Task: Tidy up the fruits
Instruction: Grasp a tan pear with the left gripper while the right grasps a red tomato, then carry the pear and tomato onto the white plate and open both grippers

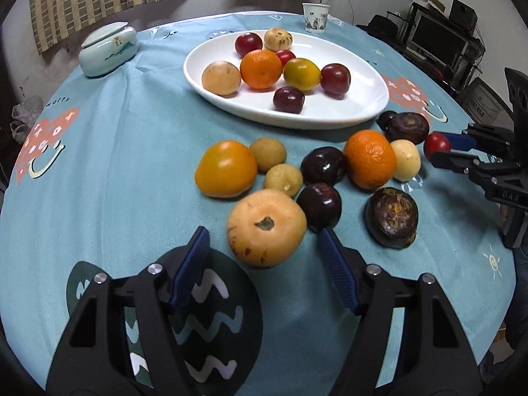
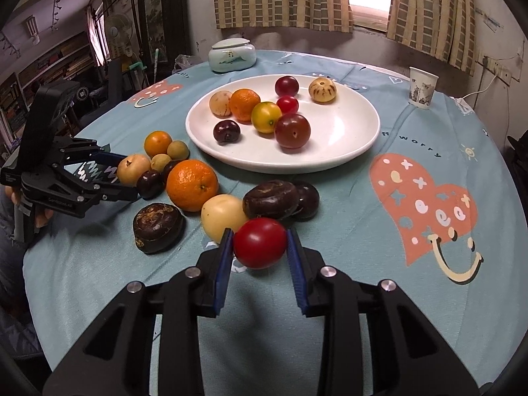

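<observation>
A white oval plate (image 1: pixel 356 112) (image 2: pixel 356 151) holds several fruits. More fruits lie loose on the cloth in front of it. My right gripper (image 2: pixel 260 243) is shut on a red tomato (image 2: pixel 260 247), low over the cloth; it shows in the left wrist view (image 1: pixel 437 150) with the tomato (image 1: pixel 436 144). My left gripper (image 1: pixel 264 239) is open around a pale orange fruit (image 1: pixel 265 227); the pads do not touch it. In the right wrist view the left gripper (image 2: pixel 127 178) is by that fruit (image 2: pixel 133 169).
Loose fruits include an orange (image 1: pixel 369 158), a yellow-orange tomato (image 1: pixel 226 168), dark plums (image 1: pixel 323 165) and a water chestnut (image 1: pixel 391 217). A ceramic jar (image 1: pixel 107 49) and a paper cup (image 1: pixel 315 17) stand at the far side of the round table.
</observation>
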The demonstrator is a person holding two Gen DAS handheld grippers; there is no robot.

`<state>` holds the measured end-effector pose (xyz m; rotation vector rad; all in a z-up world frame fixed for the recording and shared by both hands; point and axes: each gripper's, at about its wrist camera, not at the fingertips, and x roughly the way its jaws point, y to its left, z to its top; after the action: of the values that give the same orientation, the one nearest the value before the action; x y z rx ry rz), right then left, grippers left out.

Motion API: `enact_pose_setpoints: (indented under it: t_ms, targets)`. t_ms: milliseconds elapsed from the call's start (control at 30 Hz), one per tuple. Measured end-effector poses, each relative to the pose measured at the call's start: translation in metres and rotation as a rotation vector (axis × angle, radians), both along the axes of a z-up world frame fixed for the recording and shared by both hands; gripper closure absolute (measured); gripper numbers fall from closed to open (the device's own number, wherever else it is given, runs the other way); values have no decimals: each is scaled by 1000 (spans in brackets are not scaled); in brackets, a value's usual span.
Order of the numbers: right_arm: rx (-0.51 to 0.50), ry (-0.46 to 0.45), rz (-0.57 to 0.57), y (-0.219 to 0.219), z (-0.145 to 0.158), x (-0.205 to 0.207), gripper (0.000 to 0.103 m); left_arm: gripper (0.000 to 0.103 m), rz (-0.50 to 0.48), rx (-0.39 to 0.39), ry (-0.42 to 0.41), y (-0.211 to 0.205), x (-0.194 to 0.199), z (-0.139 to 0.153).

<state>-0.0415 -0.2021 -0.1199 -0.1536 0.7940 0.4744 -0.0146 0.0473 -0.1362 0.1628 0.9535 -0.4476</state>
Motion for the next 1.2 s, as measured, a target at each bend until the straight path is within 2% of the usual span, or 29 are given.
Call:
enact_pose_setpoints:
  t_ms: [100,167,233,400,567,1200]
  targets:
    - [-5,7,6,2,-2,0,70,34,13,0,1,1,3,-2]
    - [-6,9,7,2,-2,1,70,49,15,-4,0,1,4,-2]
    - [-5,11,6,2,-3,1,70,57,2,-28,4,2,4,-1]
    - [-5,17,3,1,-4,1,70,57,6,-4,-38,-3,-1,4]
    - [-15,23,8,3,-6,2,70,57,21,54,-157,-13,-16,18]
    - [-47,60,33,12,-17,2,70,57,72,-5,-192,2,-20,34]
